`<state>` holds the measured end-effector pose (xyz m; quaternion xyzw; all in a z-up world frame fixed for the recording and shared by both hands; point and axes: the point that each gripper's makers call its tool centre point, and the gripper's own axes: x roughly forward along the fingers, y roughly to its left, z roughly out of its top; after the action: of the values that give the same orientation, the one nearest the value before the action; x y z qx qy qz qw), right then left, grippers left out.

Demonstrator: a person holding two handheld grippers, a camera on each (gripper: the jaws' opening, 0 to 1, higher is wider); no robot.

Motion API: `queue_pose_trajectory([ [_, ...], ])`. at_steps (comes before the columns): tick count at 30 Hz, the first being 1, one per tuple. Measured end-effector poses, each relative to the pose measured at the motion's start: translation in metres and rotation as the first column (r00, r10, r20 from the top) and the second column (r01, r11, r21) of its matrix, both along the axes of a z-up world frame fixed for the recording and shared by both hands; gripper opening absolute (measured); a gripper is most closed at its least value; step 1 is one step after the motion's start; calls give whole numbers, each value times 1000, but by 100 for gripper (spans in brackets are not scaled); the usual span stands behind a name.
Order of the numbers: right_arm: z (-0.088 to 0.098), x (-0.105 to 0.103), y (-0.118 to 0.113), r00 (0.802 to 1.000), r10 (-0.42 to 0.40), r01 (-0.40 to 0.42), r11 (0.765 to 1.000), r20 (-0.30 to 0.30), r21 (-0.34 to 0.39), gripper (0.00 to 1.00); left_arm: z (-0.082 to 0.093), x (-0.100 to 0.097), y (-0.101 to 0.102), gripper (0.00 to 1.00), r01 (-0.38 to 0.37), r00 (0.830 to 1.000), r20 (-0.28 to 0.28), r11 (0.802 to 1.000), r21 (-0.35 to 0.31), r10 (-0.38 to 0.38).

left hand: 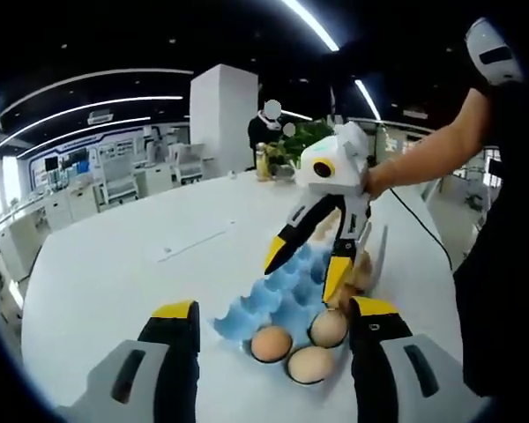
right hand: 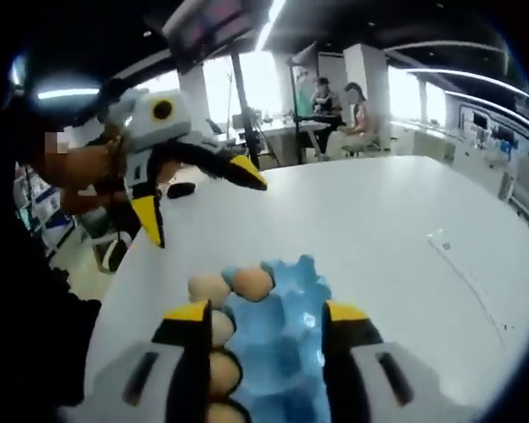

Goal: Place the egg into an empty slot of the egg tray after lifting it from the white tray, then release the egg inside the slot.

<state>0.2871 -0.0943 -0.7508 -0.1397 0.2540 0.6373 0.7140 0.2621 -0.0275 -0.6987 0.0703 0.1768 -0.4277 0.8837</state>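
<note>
A blue egg tray (left hand: 278, 300) lies on the white table (left hand: 123, 264). Three brown eggs (left hand: 310, 363) sit at its near end, and more brown shapes (left hand: 361, 271) show beside its right edge. My right gripper (left hand: 306, 267) hovers over the tray, jaws open and nothing between them. At the bottom of the left gripper view my left gripper (left hand: 275, 310) is open and holds nothing, short of the eggs. In the right gripper view my right gripper (right hand: 266, 315) straddles the blue tray (right hand: 286, 348), with several eggs (right hand: 251, 280) along its left side. My left gripper (right hand: 198, 201) hangs open at upper left.
A person's arm (left hand: 423, 154) holds the right gripper, with a dark cable (left hand: 419, 225) trailing on the table. A thin strip (left hand: 192, 242) lies on the tabletop. A plant and a bottle (left hand: 282, 150) stand at the far edge. People sit at desks (right hand: 335, 101) behind.
</note>
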Motion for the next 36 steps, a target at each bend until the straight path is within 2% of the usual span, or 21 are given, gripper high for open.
queue_pose_trajectory([
  [10,-10,-7,-69,997,-81,80,996,-18,-51,50,0,3,-8,69,3,1000,3,1000,1,-3],
  [21,-5,-7,-120,987,-160,161,985,12,-64,50,4,2,-13,69,12,1000,7,1000,15,-12],
  [28,-8,0,-168,972,-232,235,965,34,-119,50,3,-3,-14,69,11,1000,7,1000,24,-11],
  [36,-12,7,-204,960,-276,281,945,53,-166,49,5,-3,-17,69,7,1000,12,1000,23,-7],
])
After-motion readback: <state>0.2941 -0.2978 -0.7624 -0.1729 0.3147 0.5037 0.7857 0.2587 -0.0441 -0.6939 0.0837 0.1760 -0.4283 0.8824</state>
